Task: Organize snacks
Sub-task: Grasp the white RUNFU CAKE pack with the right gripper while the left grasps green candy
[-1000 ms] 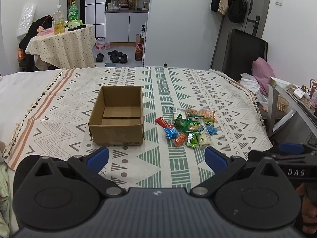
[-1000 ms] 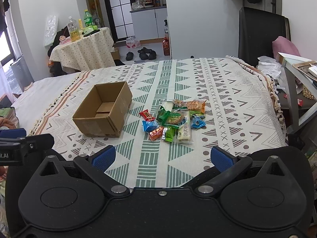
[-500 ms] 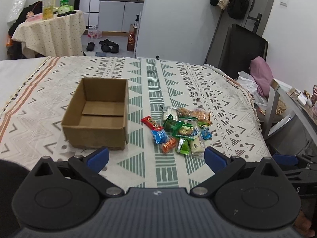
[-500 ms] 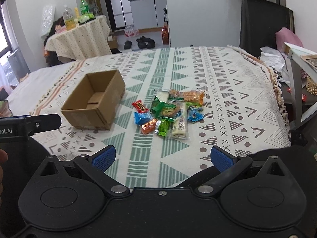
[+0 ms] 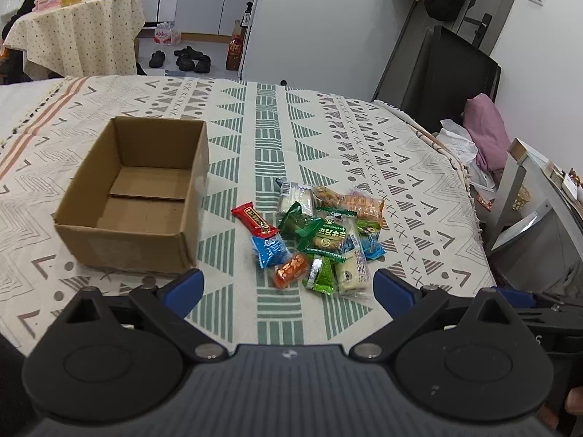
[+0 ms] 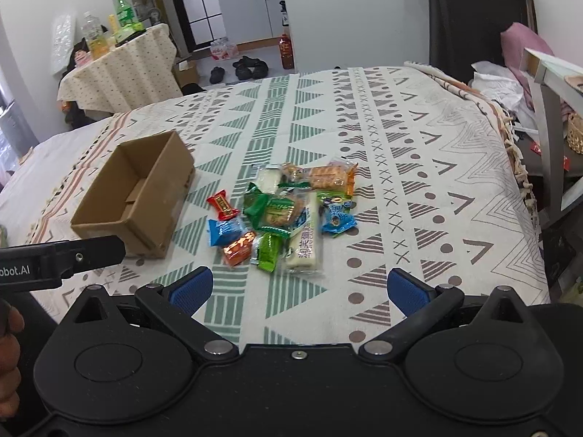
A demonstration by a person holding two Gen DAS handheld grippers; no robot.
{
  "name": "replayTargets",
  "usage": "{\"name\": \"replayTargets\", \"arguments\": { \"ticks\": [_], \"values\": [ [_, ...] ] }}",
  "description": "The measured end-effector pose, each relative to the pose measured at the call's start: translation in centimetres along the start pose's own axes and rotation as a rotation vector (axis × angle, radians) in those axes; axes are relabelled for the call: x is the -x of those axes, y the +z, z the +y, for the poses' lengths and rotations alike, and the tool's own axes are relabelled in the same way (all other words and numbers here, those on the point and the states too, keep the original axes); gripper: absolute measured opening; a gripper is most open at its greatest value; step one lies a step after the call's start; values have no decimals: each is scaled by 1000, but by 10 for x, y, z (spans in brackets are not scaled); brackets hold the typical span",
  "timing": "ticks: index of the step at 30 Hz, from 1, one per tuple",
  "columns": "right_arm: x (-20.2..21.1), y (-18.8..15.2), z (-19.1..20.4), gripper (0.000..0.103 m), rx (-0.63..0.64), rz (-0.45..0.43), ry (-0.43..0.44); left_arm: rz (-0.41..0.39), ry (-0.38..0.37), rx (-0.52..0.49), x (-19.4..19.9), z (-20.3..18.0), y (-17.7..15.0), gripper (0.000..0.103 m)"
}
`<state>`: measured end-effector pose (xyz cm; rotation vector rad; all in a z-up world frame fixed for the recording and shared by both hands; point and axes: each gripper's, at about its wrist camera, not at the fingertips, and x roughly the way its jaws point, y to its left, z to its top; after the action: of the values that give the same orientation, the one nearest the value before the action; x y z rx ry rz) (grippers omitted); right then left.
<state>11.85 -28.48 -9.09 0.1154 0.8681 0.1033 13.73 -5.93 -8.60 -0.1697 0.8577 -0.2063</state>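
We've got our left gripper [image 5: 288,286] spread wide, blue pads [image 5: 184,288] apart and nothing between them, hovering low over the patterned bedspread [image 5: 364,145]. Our right gripper [image 6: 297,287] is just as wide and just as bare. At the left edge of the right wrist view a black arm of the other tool pokes in, its lettering cut off so we read only "obot.AI".

Out ahead sits the snack pile [image 5: 317,235]: a red bar [image 5: 255,218] nearest the box, a blue packet [image 5: 269,249] and an orange one [image 5: 290,270] below it, a long white bar [image 6: 308,233] down the right side, a small blue candy [image 6: 337,215] beyond that. The wrappers overlap, so the green ones in the middle are hard to tell apart, and the print is too small for us to read.

Just left of the pile stands the open cardboard box [image 5: 138,196], only its bottom flaps showing inside; its near wall hides the front floor. A draped side table [image 6: 120,69] with bottles stands beyond the bed.
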Motion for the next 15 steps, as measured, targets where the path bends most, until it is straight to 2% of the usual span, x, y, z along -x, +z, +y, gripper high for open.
{"name": "replayTargets", "arguments": {
  "ticks": [6, 15],
  "values": [
    [-21, 4, -13, 100, -73, 20, 20, 40, -10, 14, -29, -5, 4, 90],
    [-56, 5, -32, 80, -179, 66, 39, 101, -12, 34, -79, -13, 7, 76]
  ]
}}
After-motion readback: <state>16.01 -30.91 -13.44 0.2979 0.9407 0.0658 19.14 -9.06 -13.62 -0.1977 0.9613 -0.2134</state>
